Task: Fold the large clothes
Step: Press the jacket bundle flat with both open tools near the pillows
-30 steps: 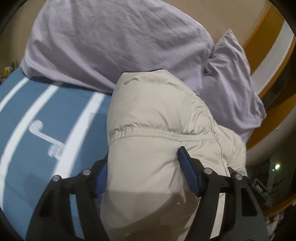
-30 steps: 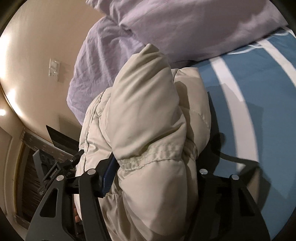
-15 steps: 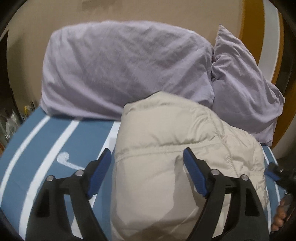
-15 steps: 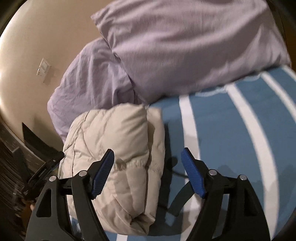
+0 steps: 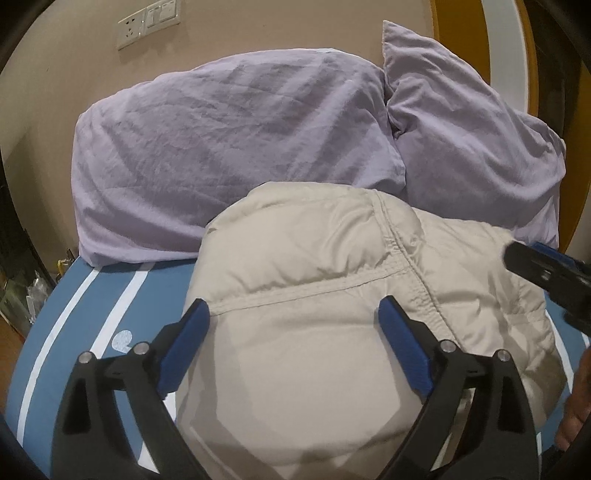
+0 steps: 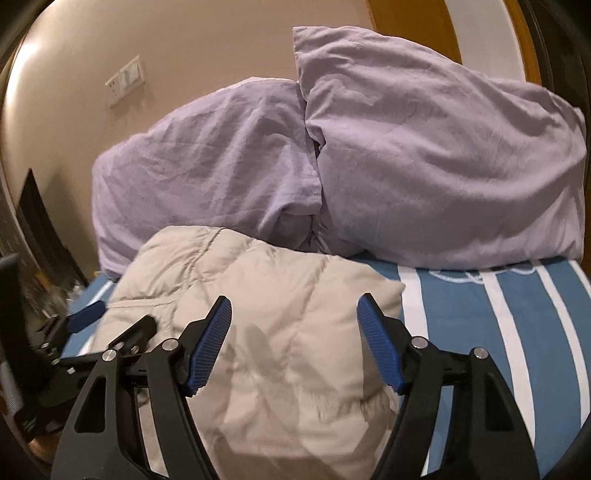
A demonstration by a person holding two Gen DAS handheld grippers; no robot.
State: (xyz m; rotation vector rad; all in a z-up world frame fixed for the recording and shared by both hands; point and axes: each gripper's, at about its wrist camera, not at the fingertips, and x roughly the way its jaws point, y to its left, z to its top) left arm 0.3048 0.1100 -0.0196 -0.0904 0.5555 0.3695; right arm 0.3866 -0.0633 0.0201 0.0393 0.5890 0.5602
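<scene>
A beige puffer jacket [image 5: 332,295] lies folded into a thick bundle on the blue striped bed, against the pillows. It also shows in the right wrist view [image 6: 266,325]. My left gripper [image 5: 295,314] is open and held just above the bundle's near end, holding nothing. My right gripper [image 6: 293,310] is open above the bundle's right side, empty. The right gripper's tip [image 5: 543,266] shows at the right edge of the left wrist view, and the left gripper [image 6: 85,317] shows at the left of the right wrist view.
Two lilac pillows [image 5: 229,147] [image 6: 443,166] lean on the beige wall behind the jacket. The blue bedsheet with white stripes [image 6: 498,332] spreads to the right. A wall socket plate [image 5: 147,22] is above. Dark furniture [image 6: 37,229] stands left of the bed.
Both grippers have let go of the jacket, opened and pulled back and up. The folded bundle now rests on the bed by the pillows.
</scene>
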